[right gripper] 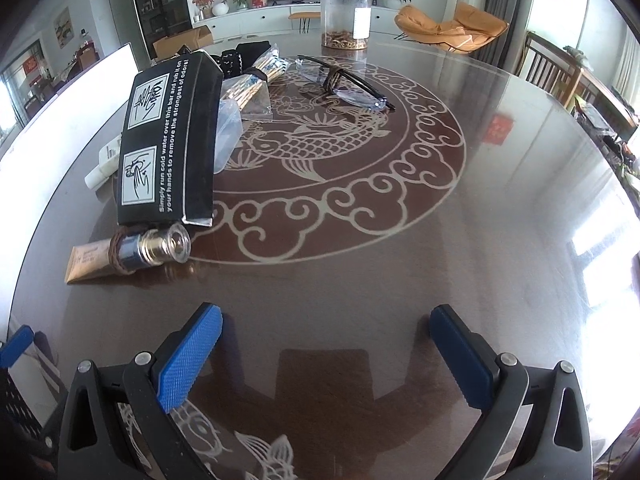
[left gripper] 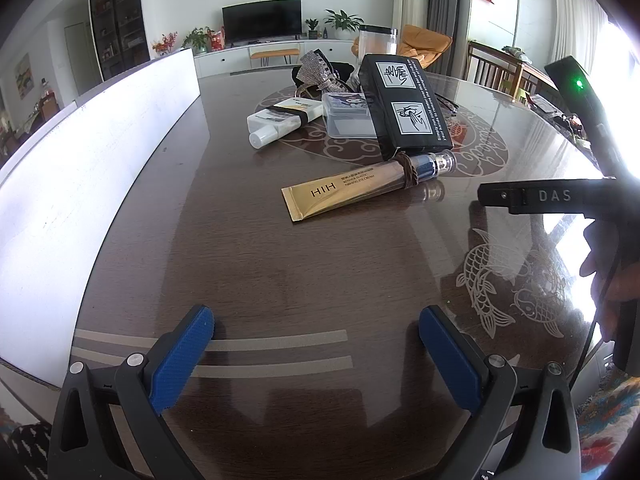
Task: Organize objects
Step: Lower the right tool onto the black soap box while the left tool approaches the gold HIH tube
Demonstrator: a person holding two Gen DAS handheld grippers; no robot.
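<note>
On the round dark table (left gripper: 280, 264) lie a gold cream tube (left gripper: 352, 188) with a brown hair tie around it, a black box (left gripper: 404, 104) leaning over it, a white bottle (left gripper: 284, 118) and a clear plastic case (left gripper: 346, 114). In the right wrist view the gold tube (right gripper: 128, 258), the black box (right gripper: 168, 136) and a pair of glasses (right gripper: 344, 82) show. My left gripper (left gripper: 316, 326) is open and empty, well short of the tube. My right gripper (right gripper: 326, 324) is open and empty over bare table; its body shows in the left wrist view (left gripper: 560, 196).
A white box wall (left gripper: 80, 160) runs along the table's left side. A sequined bow (left gripper: 320, 74) and dark items lie behind the case. A clear jar (right gripper: 346, 16) stands at the far edge, with wrapped sticks (right gripper: 256, 80) near the black box.
</note>
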